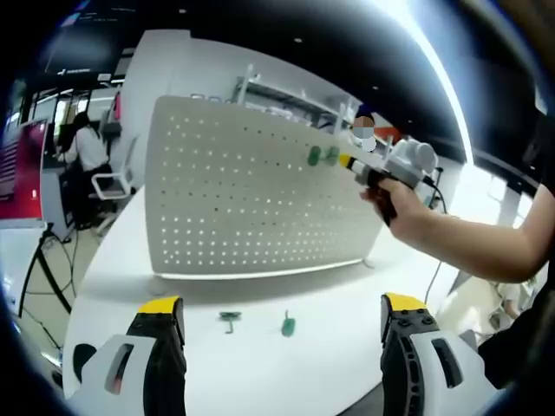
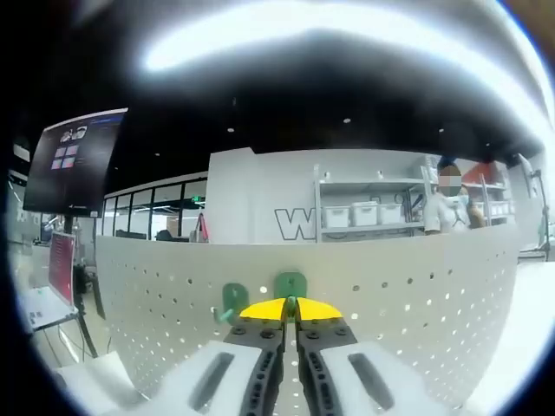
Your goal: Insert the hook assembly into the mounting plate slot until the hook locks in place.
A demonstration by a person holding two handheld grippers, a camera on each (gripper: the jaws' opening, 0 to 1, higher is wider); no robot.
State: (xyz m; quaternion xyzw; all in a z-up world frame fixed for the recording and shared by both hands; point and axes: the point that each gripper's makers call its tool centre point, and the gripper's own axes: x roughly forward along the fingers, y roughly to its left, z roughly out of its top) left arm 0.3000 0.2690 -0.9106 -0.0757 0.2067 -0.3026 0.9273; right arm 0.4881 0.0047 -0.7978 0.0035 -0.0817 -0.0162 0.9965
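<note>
Risk sits mainly at the pegboard plate (image 2: 416,295), where the right tool (image 2: 291,305) has its yellow-tipped jaws pressed together around the stem of a green hook (image 2: 290,284) held flat against the perforated face near the top edge. A second green hook (image 2: 232,299) already hangs just beside it to the left. From the left tool's view the same pair shows as two green pieces (image 1: 314,156) high on the upright plate (image 1: 243,199), with the right tool (image 1: 375,176) and the person's hand (image 1: 401,208) reaching in from the right.

If the hook's prongs are not lined up with the holes, pushing harder could skew it, so that it catches in one hole and never locks. The plate stands on its edge on the white surface (image 1: 329,303), and a firm push could tip or slide it, since nothing braces it that I can see. Whether the hook has seated fully I cannot tell; the jaws hide the joint.

The left tool (image 1: 282,321) hangs low with its jaws wide apart and empty, above two more green hooks (image 1: 288,326) and (image 1: 230,321) lying on the surface. A careless sweep there could knock them away. Letting go too early could drop the hook behind the plate.
</note>
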